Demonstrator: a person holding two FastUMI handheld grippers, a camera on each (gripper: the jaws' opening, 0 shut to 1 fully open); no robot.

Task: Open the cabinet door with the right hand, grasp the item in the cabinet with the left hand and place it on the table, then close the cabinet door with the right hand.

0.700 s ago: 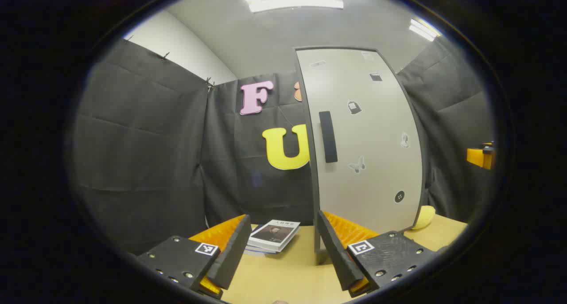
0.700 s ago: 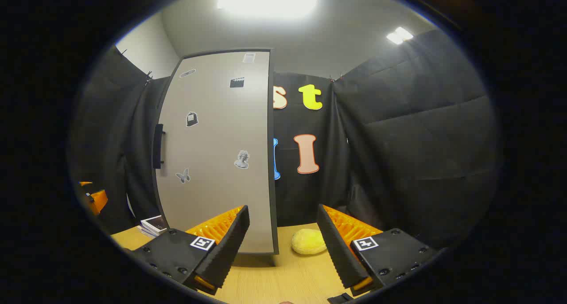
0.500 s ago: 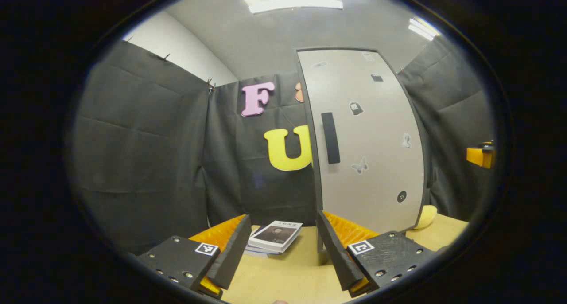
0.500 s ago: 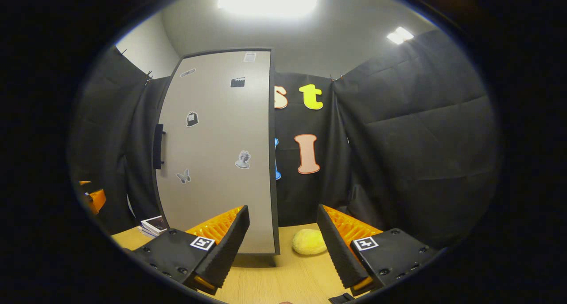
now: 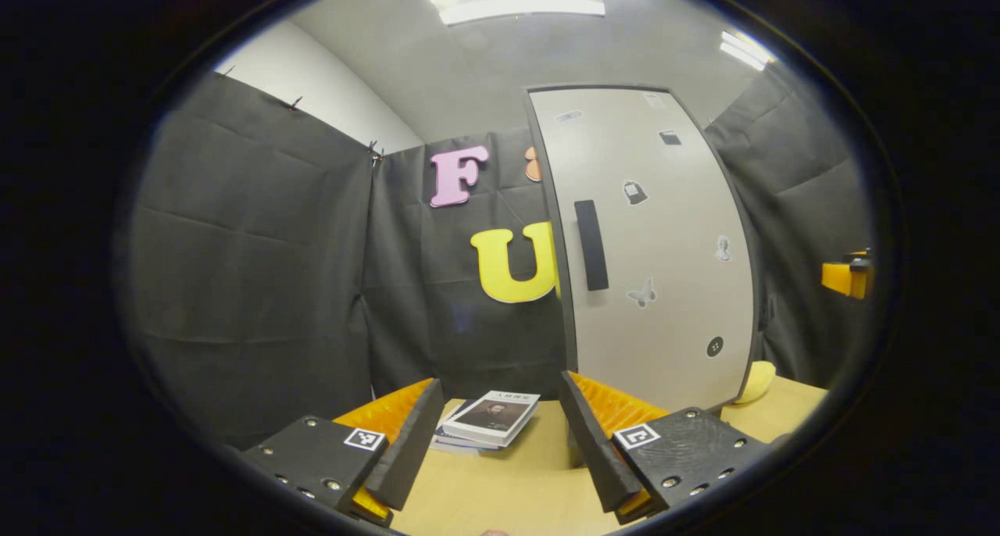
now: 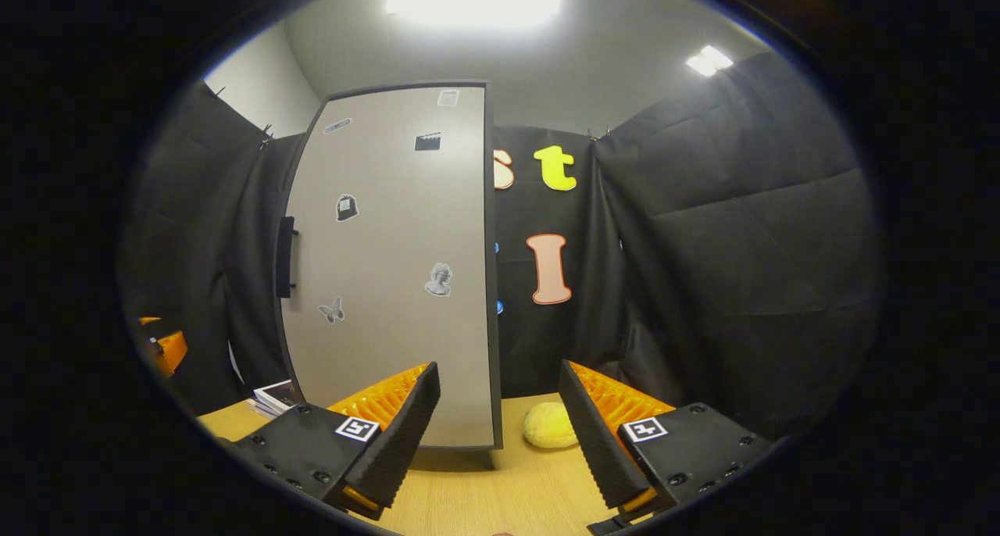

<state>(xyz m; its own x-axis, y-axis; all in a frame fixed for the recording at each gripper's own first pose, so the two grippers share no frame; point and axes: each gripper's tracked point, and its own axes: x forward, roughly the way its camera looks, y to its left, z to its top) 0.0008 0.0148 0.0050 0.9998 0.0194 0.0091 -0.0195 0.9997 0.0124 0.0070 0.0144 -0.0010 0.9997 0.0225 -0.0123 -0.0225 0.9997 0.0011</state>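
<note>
Door (image 6: 391,270) shut; both tongs (image 6: 500,434) (image 5: 500,434) hang open and empty. Right should reach the handle (image 6: 286,256), clamp it squarely, then pull outward.

In front of me the cabinet door (image 5: 656,247) is a tall pale grey panel, standing upright on the wooden table (image 5: 500,489) and shut. A dark vertical handle (image 5: 591,245) sits near its left edge, and some small stickers are spread on it. In my right gripper view the same door (image 6: 391,262) stands left of centre
</note>
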